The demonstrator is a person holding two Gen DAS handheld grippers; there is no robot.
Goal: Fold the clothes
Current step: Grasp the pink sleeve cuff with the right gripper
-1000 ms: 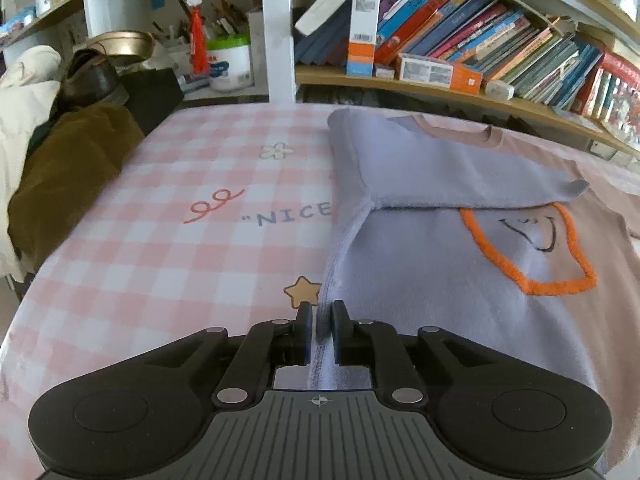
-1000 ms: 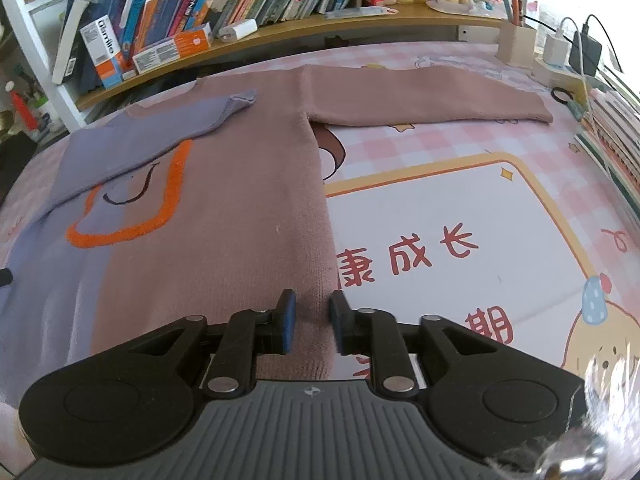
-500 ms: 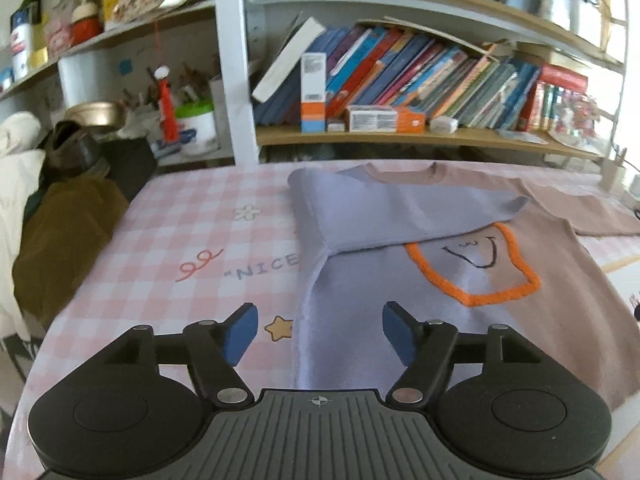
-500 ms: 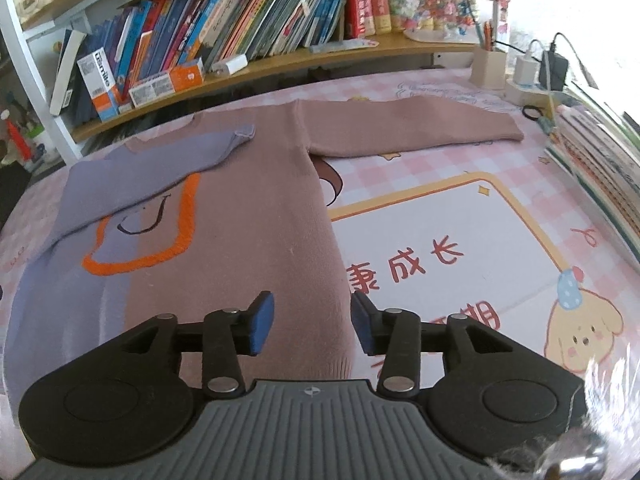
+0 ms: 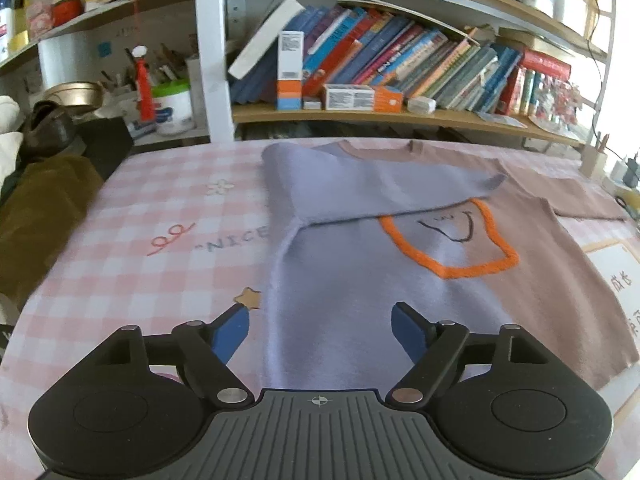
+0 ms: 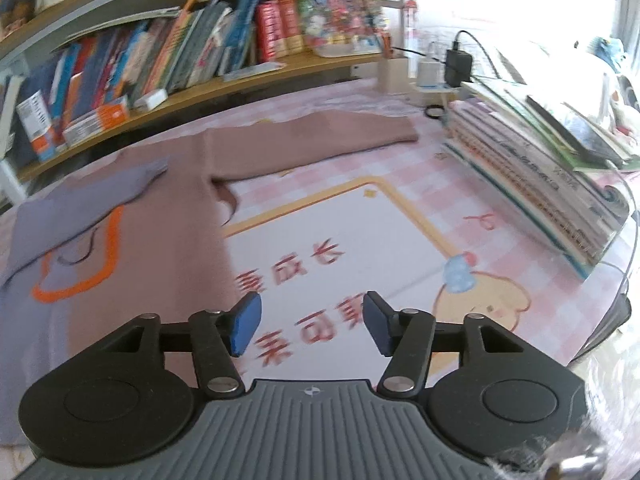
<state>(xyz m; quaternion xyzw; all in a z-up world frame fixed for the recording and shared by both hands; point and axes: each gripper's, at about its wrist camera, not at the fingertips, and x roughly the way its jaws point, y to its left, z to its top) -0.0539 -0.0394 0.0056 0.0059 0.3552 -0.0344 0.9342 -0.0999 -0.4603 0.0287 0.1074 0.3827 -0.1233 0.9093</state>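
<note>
Left gripper [image 5: 320, 330]: fingers spread wide, holding nothing; it hangs above the lilac side of the sweater [image 5: 400, 280], near the hem.
Right gripper [image 6: 310, 320]: fingers also spread, empty; it hangs over the printed mat [image 6: 360, 232], just beside the sweater's brown edge.
Sweater: lies flat, front up, on the table [image 5: 160, 240]; half lilac, half brown, with an orange-outlined face [image 5: 448, 236] on the chest. Collar points toward the shelf.
Done: the lilac sleeve [image 5: 380, 188] is folded across the chest, cuff near the middle, partly covering the face.
Left: the brown sleeve [image 6: 312, 140] lies stretched out sideways, unfolded. Judged from this, roughly one early fold is in; the second sleeve, the sides and the hem-to-collar fold remain.
Next target, a judgement: the brown sleeve is the likely one, since the right gripper faces it.
Around, left view: a bookshelf [image 5: 400, 64] behind the table; a heap of brown and white garments [image 5: 40, 208] at the table's left edge, well apart from the sweater.
Around, right view: a stack of books [image 6: 540, 168] at the right, near the brown cuff; chargers and a cable [image 6: 456, 64] beyond it.
Obstacles: nothing lies on the sweater. The stack of books sits near the cuff and could crowd a grip there.
</note>
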